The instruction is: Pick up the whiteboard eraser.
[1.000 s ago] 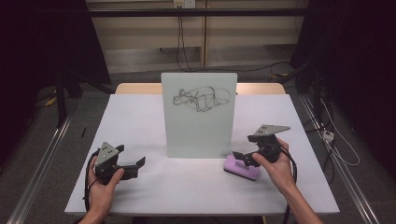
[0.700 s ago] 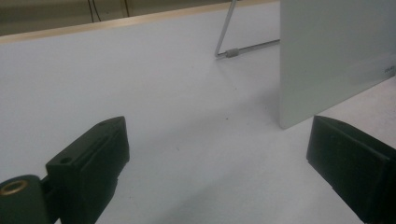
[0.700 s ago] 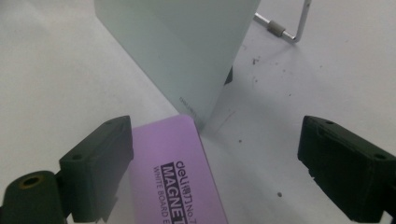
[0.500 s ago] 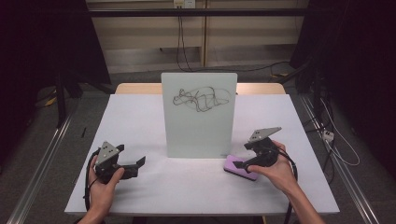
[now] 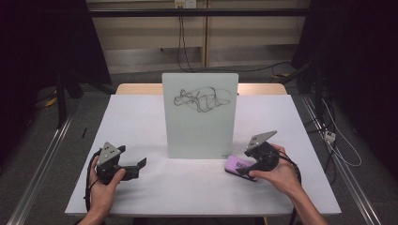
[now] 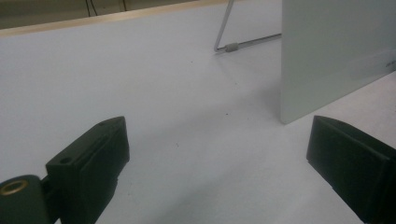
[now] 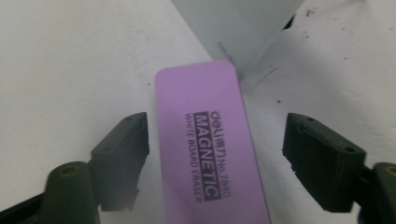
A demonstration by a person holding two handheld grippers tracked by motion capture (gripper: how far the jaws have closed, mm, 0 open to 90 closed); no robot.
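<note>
A purple magnetic whiteboard eraser [image 5: 236, 166] [image 7: 210, 140] lies flat on the white table, just right of the foot of an upright whiteboard [image 5: 199, 117] with a black scribble on it. My right gripper [image 5: 244, 169] [image 7: 217, 154] is tipped down over the eraser. Its jaws have just been closing and straddle the eraser's sides, with a gap left on each side, so the pads are not pressing. My left gripper [image 5: 138, 168] [image 6: 217, 163] rests low at the table's front left, open and holding nothing, pointing toward the board's lower left corner [image 6: 336, 51].
The whiteboard stands mid-table on a thin wire stand [image 6: 243, 42]. The white tabletop [image 5: 141, 117] stretches to both sides of it, with a wooden edge at the back. Cables and dark floor surround the table.
The right gripper has dipped slightly onto the eraser and its jaws have narrowed around it. The left hand and the board have stayed put.
</note>
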